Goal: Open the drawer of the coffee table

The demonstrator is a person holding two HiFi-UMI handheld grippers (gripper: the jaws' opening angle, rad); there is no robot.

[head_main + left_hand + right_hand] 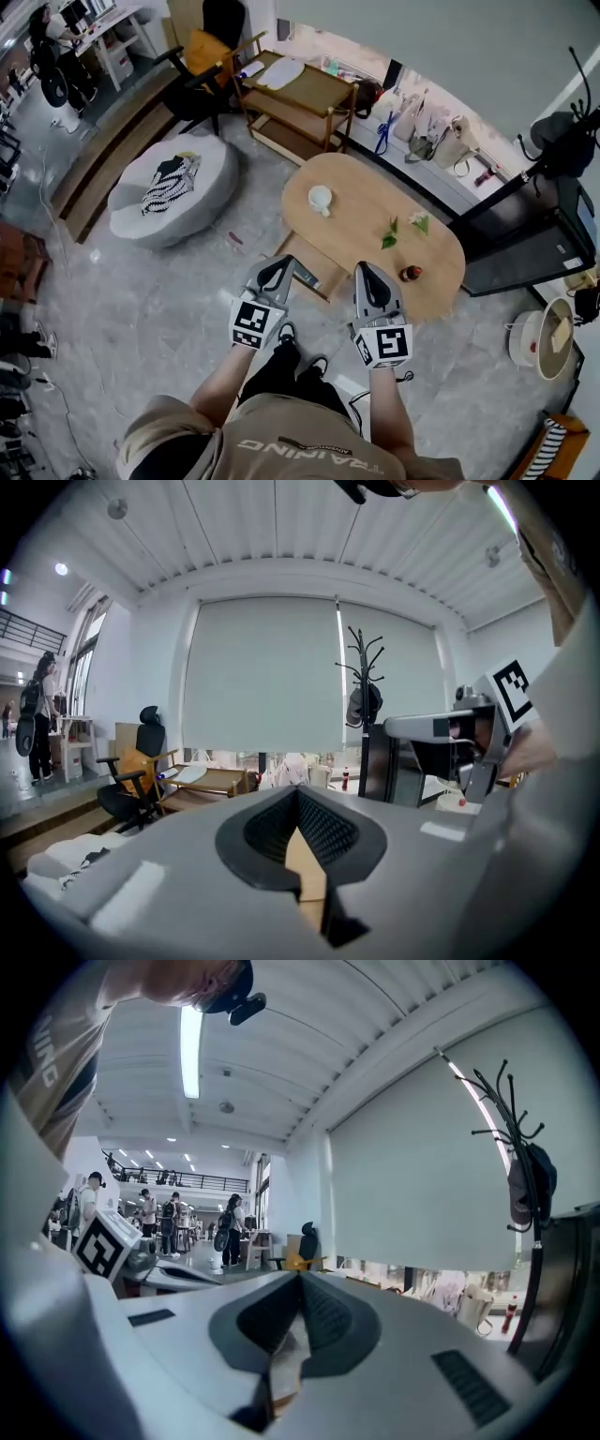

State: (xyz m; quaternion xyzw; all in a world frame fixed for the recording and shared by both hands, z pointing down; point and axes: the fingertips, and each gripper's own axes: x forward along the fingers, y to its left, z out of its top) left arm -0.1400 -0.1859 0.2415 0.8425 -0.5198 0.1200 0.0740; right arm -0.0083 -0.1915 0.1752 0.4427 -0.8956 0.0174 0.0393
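Note:
From the head view, the oval wooden coffee table (370, 202) stands on the floor far below both grippers. Its drawer (302, 266) juts out from the table's near left side, pulled open, with a small dark object lying in it. My left gripper (276, 269) and right gripper (367, 274) are held side by side, high above the table's near edge, touching nothing. In the left gripper view the left gripper (298, 797) has its jaws together with nothing between them. The right gripper (300, 1283) looks the same in its own view.
On the tabletop sit a white cup (320, 199), two small green sprigs (390, 234) and a dark red item (410, 274). A grey round pouf (173, 187) lies to the left, a wooden cart (300, 94) behind, and a treadmill (525, 225) to the right. A coat rack (361, 696) stands by the blind.

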